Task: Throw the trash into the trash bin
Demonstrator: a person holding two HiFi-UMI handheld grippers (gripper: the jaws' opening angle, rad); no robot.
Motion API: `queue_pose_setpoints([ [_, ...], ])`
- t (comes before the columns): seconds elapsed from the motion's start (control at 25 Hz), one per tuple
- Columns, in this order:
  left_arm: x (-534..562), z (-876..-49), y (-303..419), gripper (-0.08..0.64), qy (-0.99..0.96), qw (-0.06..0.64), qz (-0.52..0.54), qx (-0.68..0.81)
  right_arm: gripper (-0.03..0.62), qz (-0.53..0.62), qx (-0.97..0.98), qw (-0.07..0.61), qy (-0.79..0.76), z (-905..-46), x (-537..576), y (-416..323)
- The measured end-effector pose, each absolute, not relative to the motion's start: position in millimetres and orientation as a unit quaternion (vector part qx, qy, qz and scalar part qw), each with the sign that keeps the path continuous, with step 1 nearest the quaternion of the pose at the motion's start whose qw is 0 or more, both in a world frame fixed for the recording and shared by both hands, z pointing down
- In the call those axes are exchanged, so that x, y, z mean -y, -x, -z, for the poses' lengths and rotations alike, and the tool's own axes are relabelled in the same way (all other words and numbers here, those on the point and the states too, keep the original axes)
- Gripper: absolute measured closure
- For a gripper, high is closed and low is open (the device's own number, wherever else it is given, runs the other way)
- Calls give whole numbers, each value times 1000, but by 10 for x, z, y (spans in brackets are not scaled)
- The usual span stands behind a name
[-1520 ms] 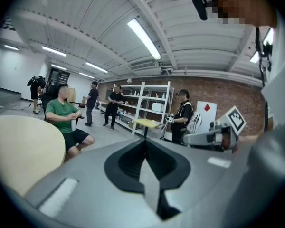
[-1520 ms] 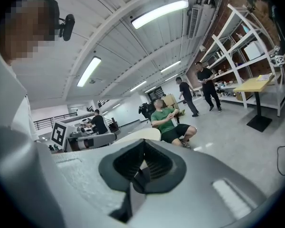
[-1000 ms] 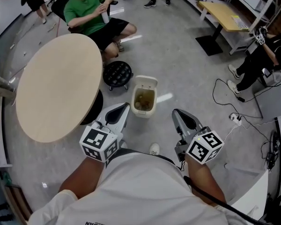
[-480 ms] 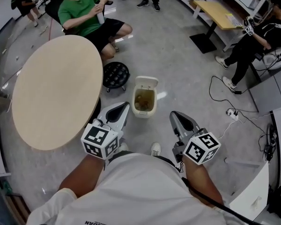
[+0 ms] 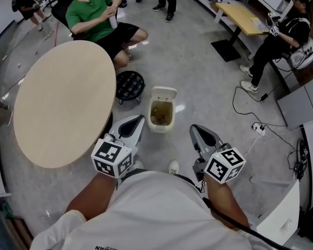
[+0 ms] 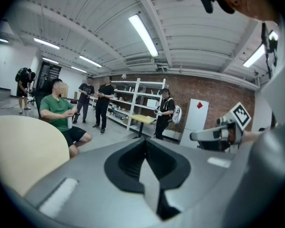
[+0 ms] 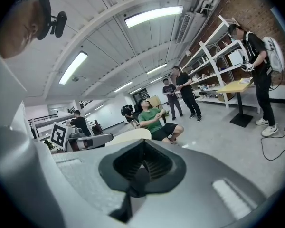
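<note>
Two shut, empty grippers, held short of the bin.
Left of the left gripper (image 5: 137, 120) spreads the round beige tabletop (image 5: 62, 103), with its edge just beside that gripper. Beyond the left gripper's tip stands a black round studded stool (image 5: 129, 84), and a seated person in a green shirt (image 5: 95, 14) is farther off. Each gripper's jaws are pressed together with nothing between them. Ahead, between the two tips, the white plastic trash bin (image 5: 158, 127) stands with its lid tipped back, and brownish trash (image 5: 160, 113) lies inside it. Only bare grey floor separates the bin from the jaws. Right of the right gripper (image 5: 195, 128), well apart, a white power strip with black cables (image 5: 261, 130) lies on the floor.
</note>
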State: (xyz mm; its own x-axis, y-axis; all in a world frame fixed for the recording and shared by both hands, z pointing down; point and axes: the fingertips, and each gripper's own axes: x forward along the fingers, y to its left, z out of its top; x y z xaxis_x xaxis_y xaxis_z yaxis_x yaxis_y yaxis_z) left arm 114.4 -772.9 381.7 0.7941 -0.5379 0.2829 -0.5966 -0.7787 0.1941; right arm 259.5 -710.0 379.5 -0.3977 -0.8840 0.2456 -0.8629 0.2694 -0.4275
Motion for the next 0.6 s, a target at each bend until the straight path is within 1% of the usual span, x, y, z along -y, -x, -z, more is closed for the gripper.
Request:
queue_pose_setpoints([
  [0.6,7744,-3825,-1181,554,-937,135,-113,302,591,256,-797,27,546,-3780,7129,-2633],
])
